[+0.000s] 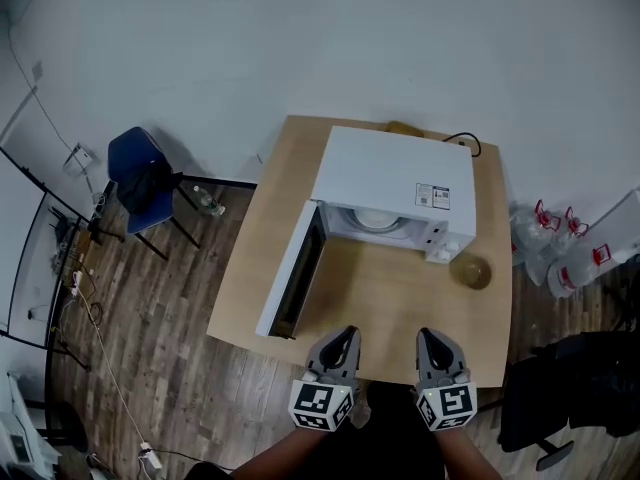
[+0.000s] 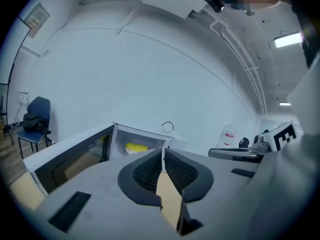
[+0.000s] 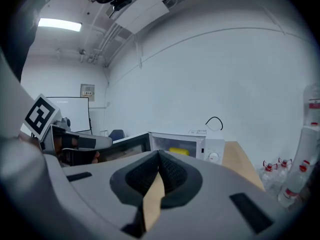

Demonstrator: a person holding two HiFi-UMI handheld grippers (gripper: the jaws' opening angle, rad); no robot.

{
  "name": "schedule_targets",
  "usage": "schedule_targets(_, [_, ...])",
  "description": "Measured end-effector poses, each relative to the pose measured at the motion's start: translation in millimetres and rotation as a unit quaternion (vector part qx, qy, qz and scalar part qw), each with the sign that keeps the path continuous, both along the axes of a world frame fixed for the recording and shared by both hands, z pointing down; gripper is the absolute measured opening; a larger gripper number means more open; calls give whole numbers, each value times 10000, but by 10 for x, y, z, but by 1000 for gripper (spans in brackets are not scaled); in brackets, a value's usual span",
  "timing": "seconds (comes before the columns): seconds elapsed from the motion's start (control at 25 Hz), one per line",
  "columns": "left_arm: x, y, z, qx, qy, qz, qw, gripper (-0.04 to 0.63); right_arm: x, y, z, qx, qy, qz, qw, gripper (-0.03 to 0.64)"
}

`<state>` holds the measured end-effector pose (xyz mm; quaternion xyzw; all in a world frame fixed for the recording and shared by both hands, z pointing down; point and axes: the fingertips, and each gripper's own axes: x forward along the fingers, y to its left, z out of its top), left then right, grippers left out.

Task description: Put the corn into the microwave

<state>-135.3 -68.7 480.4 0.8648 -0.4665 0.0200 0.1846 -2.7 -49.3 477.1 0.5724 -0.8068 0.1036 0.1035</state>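
As seen inside open microwave (image 1: 390, 173), mid table (image 1: 400, 298) toward far edge: corn (image 2: 136, 147). Left gripper (image 1: 343, 336), right gripper (image 1: 432, 336) over near edge, jaws pressed together, empty. Likely light, stiff, prone to rolling; clamp mid-length.

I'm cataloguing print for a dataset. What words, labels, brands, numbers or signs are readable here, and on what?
No text is readable.
Sticker on the microwave top: too small to read.
Red labels on the bottles: too small.
Notice on the wall: blurred.
Marker cubes: black-and-white patterns, no words.
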Motion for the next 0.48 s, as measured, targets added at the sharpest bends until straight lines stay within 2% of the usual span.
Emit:
schedule_targets(0.2, [-227,598,-207,359,-153,309,9988,22,-296,589,-162,23,-30,261,9997,58])
schedule_targets(0.48, [-495,1027,-410,563,-295,255,9977,18,-486,1111,-417,209,135,397,9989,58])
